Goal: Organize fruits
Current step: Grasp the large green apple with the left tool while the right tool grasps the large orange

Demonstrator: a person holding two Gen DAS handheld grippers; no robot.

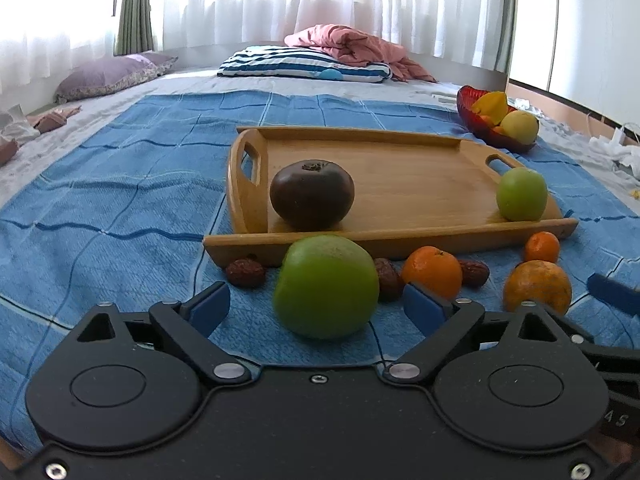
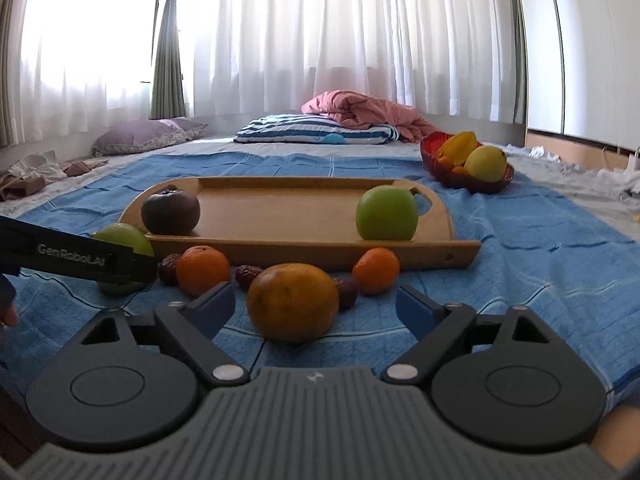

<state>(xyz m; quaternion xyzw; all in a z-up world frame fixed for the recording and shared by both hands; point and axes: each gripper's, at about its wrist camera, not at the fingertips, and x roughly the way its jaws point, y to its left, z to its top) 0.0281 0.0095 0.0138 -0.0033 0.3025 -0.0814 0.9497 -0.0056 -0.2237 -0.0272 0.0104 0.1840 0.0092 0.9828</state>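
Home bedroom | blue quilted blanket (image 2: 520,248) spread over a low bed | striped pillow (image 2: 316,130) and pink duvet (image 2: 360,110) at its far edge | sheer curtains (image 2: 320,40) behind

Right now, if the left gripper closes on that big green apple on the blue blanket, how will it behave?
The green apple looks round and smooth, so it may slip or roll between the open left gripper fingers. It probably feels firm, not squashy. The soft blue blanket should slow rolling, though a nudge could bump the dried date behind.
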